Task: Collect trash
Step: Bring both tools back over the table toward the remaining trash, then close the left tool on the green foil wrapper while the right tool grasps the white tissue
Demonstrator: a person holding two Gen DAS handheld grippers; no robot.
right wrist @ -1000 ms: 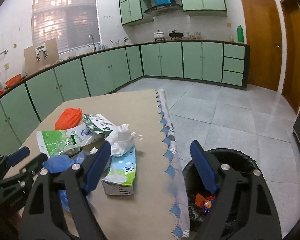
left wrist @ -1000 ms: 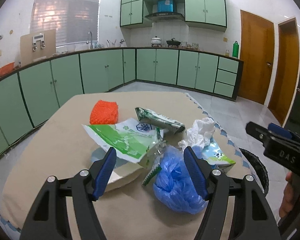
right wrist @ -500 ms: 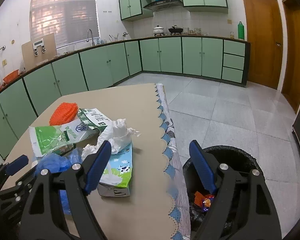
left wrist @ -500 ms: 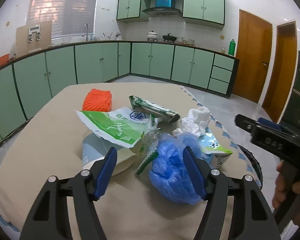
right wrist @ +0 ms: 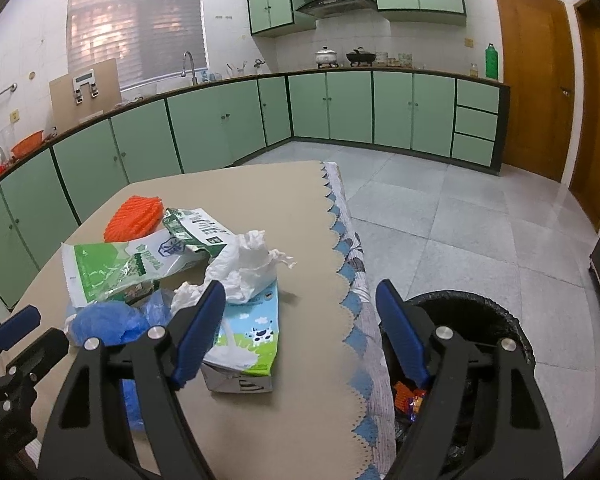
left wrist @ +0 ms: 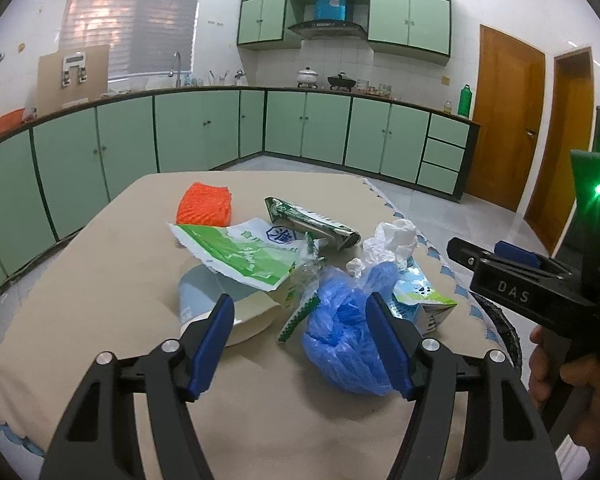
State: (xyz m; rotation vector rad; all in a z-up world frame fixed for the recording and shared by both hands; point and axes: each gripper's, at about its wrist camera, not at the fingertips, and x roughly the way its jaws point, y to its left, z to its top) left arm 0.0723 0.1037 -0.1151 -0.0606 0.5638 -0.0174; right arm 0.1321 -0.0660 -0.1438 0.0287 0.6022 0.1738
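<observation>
Trash [left wrist: 300, 264] sits piled just ahead of the left gripper [left wrist: 300, 344], jaws spread wide and empty. Blue bag [left wrist: 348, 332] brushes its right finger. Right gripper [right wrist: 300, 328] gapes too, milk carton [right wrist: 248, 344] beside its left finger.

Soft window daylight, fisheye-warped edges

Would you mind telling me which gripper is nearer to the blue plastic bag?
Left. The left gripper hangs open right at the blue plastic bag, one finger beside it. The right gripper is open farther right, between the milk carton and the trash bin.

Trash pile [right wrist: 172, 276] on table [right wrist: 260, 200]; bin [right wrist: 480, 320] beside its right edge.
</observation>
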